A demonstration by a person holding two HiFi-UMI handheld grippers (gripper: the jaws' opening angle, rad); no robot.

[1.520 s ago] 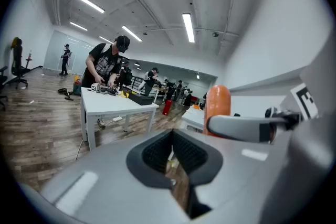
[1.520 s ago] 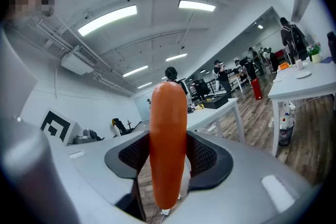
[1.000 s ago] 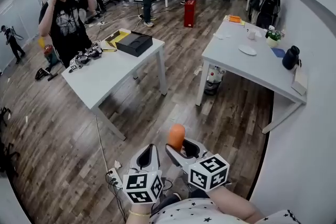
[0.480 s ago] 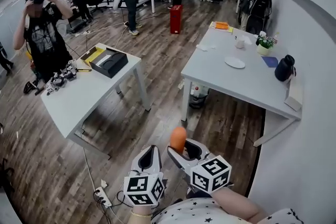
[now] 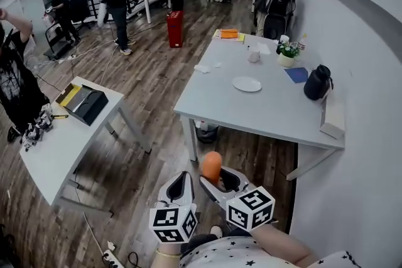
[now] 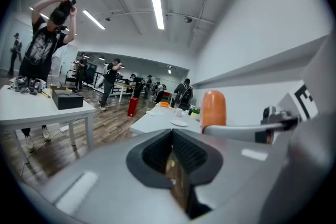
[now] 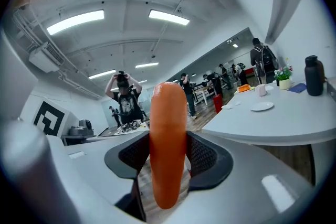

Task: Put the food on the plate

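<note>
An orange sausage (image 5: 211, 166) stands upright between the jaws of my right gripper (image 5: 217, 179), which is shut on it low in the head view. The right gripper view shows the sausage (image 7: 168, 144) pinched between both pads, with the right gripper (image 7: 168, 157) around its lower half. My left gripper (image 5: 178, 181) hangs just left of it, shut and holding nothing; the left gripper (image 6: 173, 139) has its pads together in its own view. A white plate (image 5: 247, 83) lies empty on the grey table (image 5: 210, 100) ahead, well beyond both grippers. The plate (image 7: 262, 106) shows far right.
On the table stand a black bottle (image 5: 316, 82), a cup (image 5: 254, 56), a potted plant (image 5: 287, 58), a blue pad (image 5: 296, 75) and a white box (image 5: 331, 116). A second table (image 5: 53, 147) with a black box (image 5: 86, 104) is at the left. Several people stand behind; wood floor lies between.
The view has swung, so the table with the plate now sits nearer and more central. Both grippers keep their place in frame, the sausage still gripped.
</note>
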